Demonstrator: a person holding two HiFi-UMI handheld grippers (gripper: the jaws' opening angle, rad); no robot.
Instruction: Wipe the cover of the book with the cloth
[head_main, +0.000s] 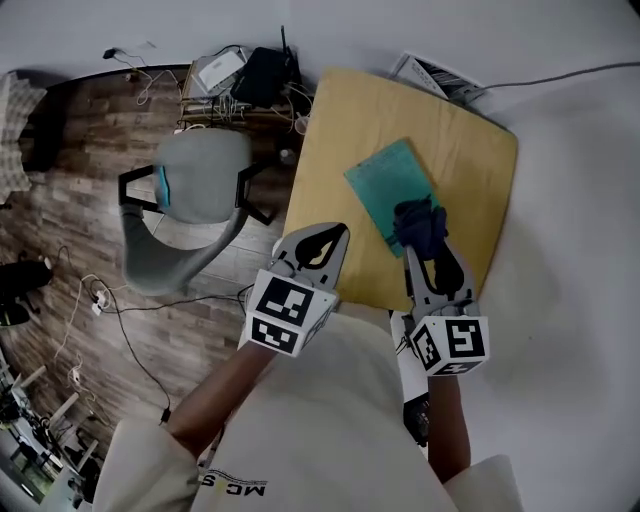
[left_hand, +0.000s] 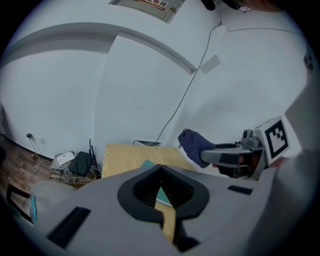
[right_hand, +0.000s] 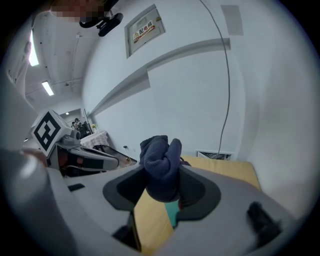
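Head view, L to R: my left gripper (head_main: 331, 240) sits pressed together, empty. Right gripper (head_main: 428, 250) pinches cloth (head_main: 418, 222) at the 5 o'clock corner of the book (head_main: 385, 180). Wipe prob. just starting; next I'd sweep twd 11 o'clock w/ light pressure.

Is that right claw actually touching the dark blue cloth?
Touching. The right gripper view shows the cloth pinched between the jaws of the right claw.
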